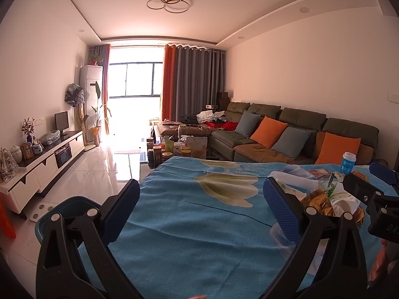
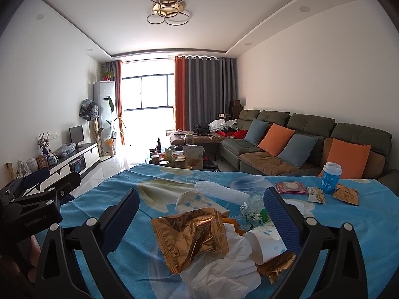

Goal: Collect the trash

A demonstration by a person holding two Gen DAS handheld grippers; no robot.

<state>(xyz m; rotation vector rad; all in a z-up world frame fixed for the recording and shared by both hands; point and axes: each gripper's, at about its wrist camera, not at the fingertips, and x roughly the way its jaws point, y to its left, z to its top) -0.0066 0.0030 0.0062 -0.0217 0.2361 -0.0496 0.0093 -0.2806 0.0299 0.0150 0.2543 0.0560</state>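
A pile of trash lies on the blue flowered cloth point(image 2: 139, 226): a crumpled gold wrapper point(image 2: 189, 236), white tissues point(image 2: 219, 271), a paper cup point(image 2: 266, 244) on its side, a clear plastic bottle point(image 2: 219, 190). My right gripper point(image 2: 199, 214) is open, just above the gold wrapper, which lies between its fingers. My left gripper point(image 1: 202, 199) is open and empty over bare cloth, left of the pile point(image 1: 321, 199). A blue bin point(image 1: 67, 211) shows behind its left finger, by the table's left edge.
A blue-and-white cup point(image 2: 330, 178), a red packet point(image 2: 290, 188), a small snack packet point(image 2: 316, 195) and a gold packet point(image 2: 346, 195) lie at the far right of the cloth. A sofa point(image 2: 311, 144) stands behind, a cluttered coffee table point(image 2: 182, 160) ahead.
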